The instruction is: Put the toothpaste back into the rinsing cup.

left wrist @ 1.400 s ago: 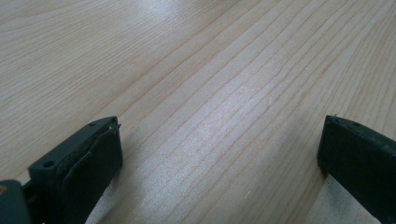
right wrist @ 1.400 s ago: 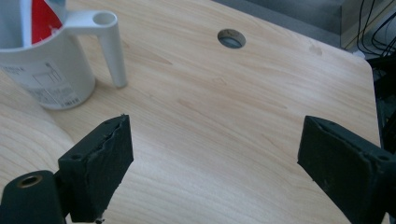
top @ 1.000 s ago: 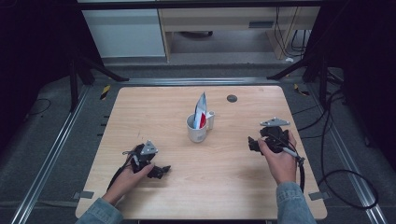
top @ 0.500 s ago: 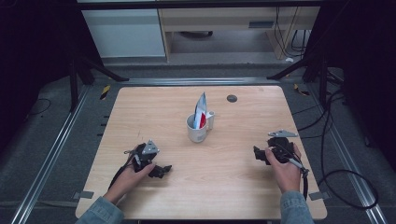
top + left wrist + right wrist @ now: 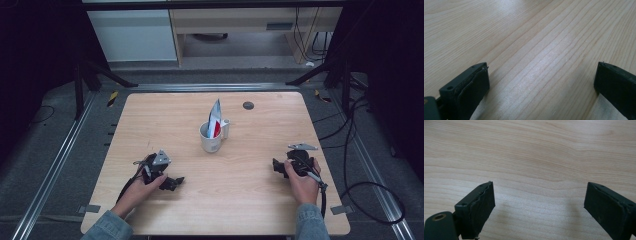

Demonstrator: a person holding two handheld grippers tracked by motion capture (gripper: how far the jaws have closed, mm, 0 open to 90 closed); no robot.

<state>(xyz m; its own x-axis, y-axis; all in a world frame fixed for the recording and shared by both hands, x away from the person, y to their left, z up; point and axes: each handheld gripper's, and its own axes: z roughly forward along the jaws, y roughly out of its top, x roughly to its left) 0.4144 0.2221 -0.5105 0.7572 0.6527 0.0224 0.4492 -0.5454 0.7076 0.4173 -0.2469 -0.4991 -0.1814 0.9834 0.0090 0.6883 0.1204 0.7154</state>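
A white mug (image 5: 212,138) stands upright near the middle of the wooden table (image 5: 165,115), with a red, white and blue pouch (image 5: 215,118) sticking up out of it. My left gripper (image 5: 175,182) rests low on the table at the front left, held by a hand, open with bare wood between its jaws (image 5: 541,75). At the front right, my right gripper (image 5: 276,167) is held low over the table, also open over bare wood (image 5: 539,195). Both grippers are well apart from the mug.
A small dark round disc (image 5: 248,105) lies at the back right of the table. Metal rails (image 5: 60,155) run along the table's sides. Cables (image 5: 360,165) trail on the floor to the right. A white cabinet (image 5: 132,35) stands behind.
My right gripper has come down and toward the front of the table, and now sits low near the surface. The left gripper has stayed in place.
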